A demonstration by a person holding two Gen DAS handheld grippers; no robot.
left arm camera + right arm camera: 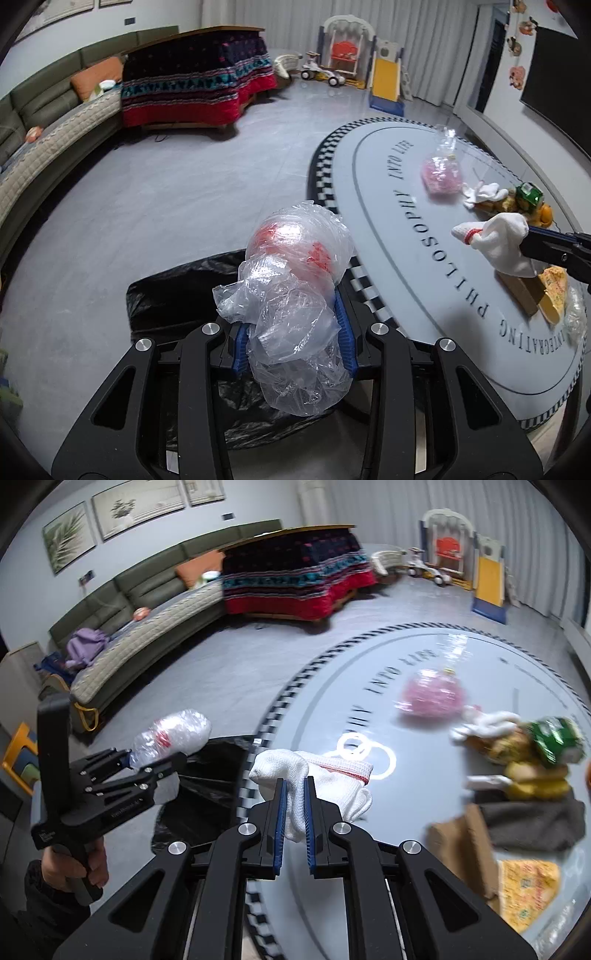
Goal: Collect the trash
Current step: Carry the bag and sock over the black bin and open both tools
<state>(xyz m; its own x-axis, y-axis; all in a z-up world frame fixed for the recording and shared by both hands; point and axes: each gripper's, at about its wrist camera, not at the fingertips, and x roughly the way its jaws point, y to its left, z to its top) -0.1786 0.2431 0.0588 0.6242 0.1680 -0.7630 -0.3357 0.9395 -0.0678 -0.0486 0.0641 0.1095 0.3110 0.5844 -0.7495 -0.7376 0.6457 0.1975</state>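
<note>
So the base here is a pale grey tiled floor (155,206), with a round grey rug (436,280) on it, checkered black-and-white border and lettering in a ring. On the rug: a clear bag of pink stuff (441,175), a crumpled white cloth (484,194), a green snack wrapper (529,192), a brown cardboard piece (521,295) and a yellow printed packet (554,291). A black plastic trash bag (177,299) lies on the floor touching the rug's edge.
</note>
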